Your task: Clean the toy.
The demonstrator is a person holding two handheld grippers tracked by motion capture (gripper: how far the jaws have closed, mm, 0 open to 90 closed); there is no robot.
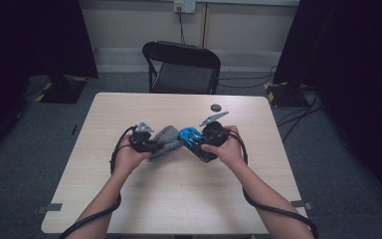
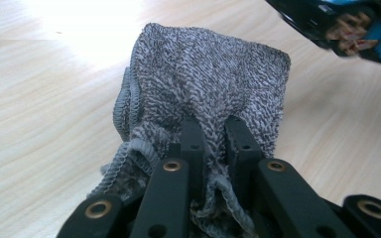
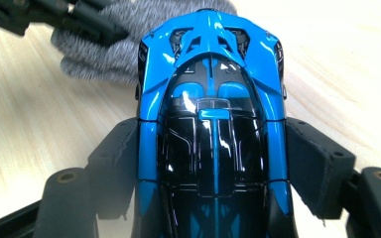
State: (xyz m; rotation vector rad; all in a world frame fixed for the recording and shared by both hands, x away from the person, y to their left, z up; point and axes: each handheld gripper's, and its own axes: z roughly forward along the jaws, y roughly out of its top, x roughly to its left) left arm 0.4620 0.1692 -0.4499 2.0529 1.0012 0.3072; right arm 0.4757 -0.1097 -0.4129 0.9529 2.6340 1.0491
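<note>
Toy car, blue and black, sits clamped between the right gripper's jaws, roof facing that gripper's camera and one end pointing away toward the cloth. From above, the car hangs over the middle of the table, just ahead of the right gripper.

Grey knitted cloth is bunched and pinched between the nearly closed jaws of the left gripper; most of it fans out beyond the jaw tips. From above, the cloth lies between the two grippers, touching or almost touching the car's far end.

Step in hand looks like wiping the car with the cloth. To do it well:
- right gripper keeps the car steady and tilts the target face toward the cloth
- left gripper leads with the loose cloth ahead of its tips, not with the hard jaws, to avoid scratching the glossy body
- short strokes along the body, light pressure, so the car doesn't twist out of the side grip

Hard to tell: whether cloth and car actually touch; the car's underside, wheels and near end are hidden or cut off; how deep the cloth sits in the left jaws. A small dark disc beyond the right gripper is too small to identify.
</note>
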